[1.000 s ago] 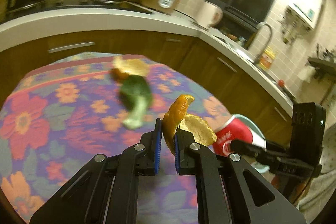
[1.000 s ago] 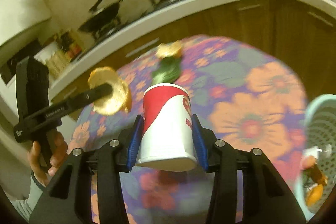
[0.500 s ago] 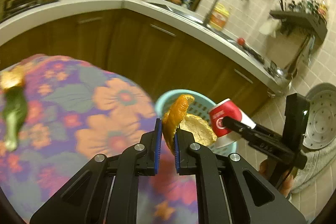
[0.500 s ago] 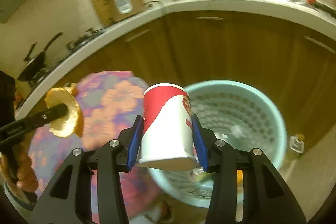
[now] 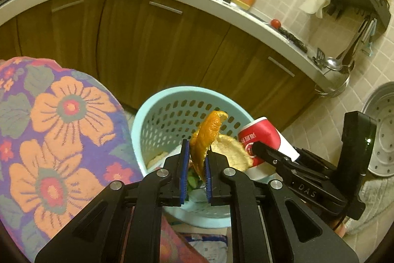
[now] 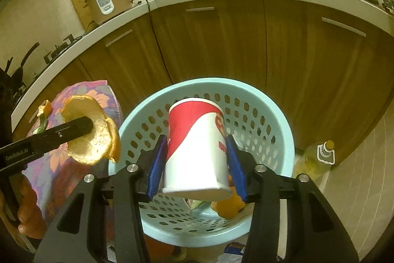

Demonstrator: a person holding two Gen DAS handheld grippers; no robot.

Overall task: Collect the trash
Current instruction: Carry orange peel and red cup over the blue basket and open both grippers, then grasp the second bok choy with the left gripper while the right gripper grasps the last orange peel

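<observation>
Orange peel pinched in left gripper and paper cup clamped in right gripper hang over the perforated basket, positioned for dropping.

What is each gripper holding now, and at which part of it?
The left gripper pinches an orange peel at its lower end. The right gripper clamps a red and white paper cup by its side walls.
</observation>
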